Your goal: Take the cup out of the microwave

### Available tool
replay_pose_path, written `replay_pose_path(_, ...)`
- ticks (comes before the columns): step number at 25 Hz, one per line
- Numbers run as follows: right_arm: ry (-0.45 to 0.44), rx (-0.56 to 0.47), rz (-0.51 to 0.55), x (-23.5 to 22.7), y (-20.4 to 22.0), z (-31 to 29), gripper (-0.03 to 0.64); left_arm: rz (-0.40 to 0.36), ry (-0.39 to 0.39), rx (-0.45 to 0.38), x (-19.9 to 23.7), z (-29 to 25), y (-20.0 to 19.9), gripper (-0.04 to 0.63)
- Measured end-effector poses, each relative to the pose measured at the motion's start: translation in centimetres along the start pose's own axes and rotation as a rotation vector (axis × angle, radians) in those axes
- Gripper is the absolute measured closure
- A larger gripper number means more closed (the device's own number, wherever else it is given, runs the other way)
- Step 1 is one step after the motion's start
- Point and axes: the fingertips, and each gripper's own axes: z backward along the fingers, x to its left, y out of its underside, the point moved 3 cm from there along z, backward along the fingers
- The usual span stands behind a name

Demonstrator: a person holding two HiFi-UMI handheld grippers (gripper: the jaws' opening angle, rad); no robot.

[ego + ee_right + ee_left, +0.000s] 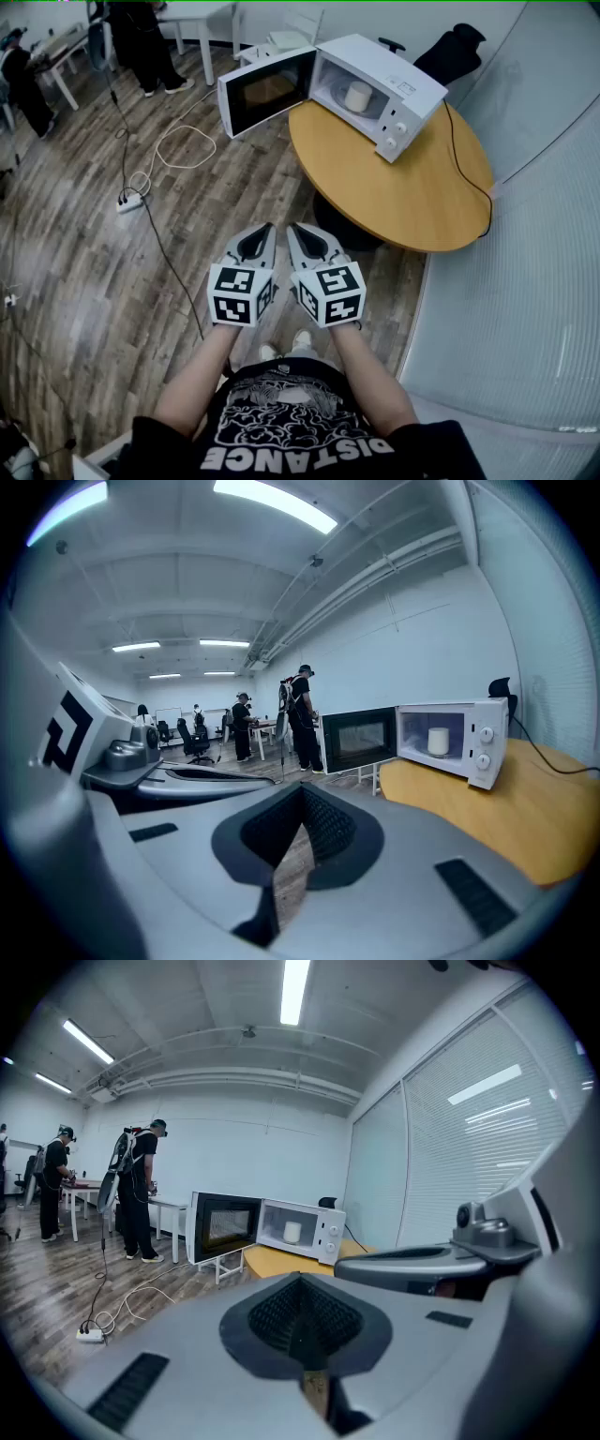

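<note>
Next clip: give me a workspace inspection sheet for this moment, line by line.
Surface: round wooden table, bearing only the microwave.
Job's things: white microwave oven at the table's far edge, its door swung open; white cup upright inside.
Clutter: nothing seen.
Grippers: left claw and right claw both shut and empty, side by side over the floor, short of the table.
Cables: black cord runs from the microwave across the table's right side; white power strip with looped white cable on the floor.
Surroundings: wood-plank floor; people standing by white desks at the back; frosted glass wall on the right.
</note>
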Motion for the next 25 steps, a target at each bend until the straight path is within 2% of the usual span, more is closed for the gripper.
replay_pose_path(14, 0.033, -0.010, -0.012, 0.0, -0.3, -0.8, 0.601, -0.006, 0.038, -0.003, 0.5, -0.9, -0.3, 0.585)
replay_pose_path(25, 0.042, -0.017, -0.048, -5.6, -0.4, -4.1, 0.601, -0.013, 0.037, 0.017, 1.1, -7.2, -1.3, 0.584)
